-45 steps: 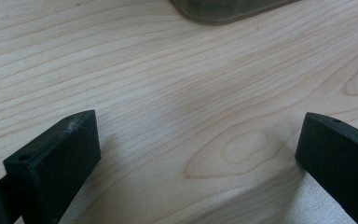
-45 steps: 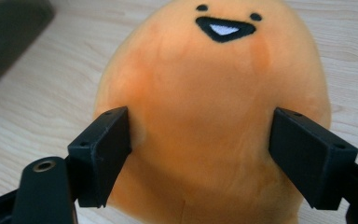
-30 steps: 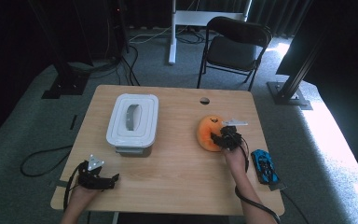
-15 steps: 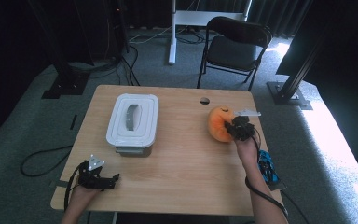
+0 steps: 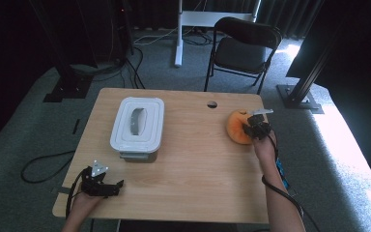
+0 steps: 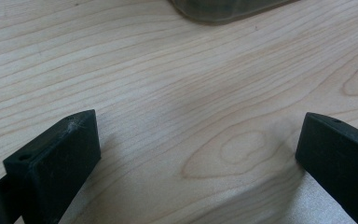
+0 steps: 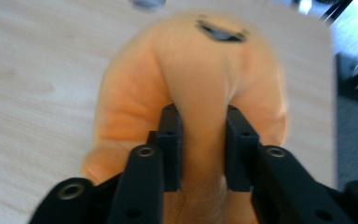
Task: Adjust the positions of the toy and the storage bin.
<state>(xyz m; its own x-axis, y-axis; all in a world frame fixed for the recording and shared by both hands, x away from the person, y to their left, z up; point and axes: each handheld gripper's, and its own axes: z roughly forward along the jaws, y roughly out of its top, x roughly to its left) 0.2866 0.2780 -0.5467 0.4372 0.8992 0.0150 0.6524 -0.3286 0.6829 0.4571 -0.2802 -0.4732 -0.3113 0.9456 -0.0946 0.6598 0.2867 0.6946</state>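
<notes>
The right claw (image 5: 254,126) pinches an orange plush toy (image 5: 236,127) at the right side of the wooden surface (image 5: 198,164) in the high view, close to the far right corner and just beside a small round hole (image 5: 212,104) in the top; its jaws have just been opening a little, with the toy between them. Well apart, at the near left corner, the left claw (image 5: 112,188) rests low over the surface, spread, in front of a white lidded box (image 5: 137,124). In the left gripper view the left claw (image 6: 196,154) stands wide apart over bare wood grain, the box's edge (image 6: 223,9) at the top. In the right gripper view the right claw (image 7: 200,140) squeezes a fold of the plush toy (image 7: 200,70).
</notes>
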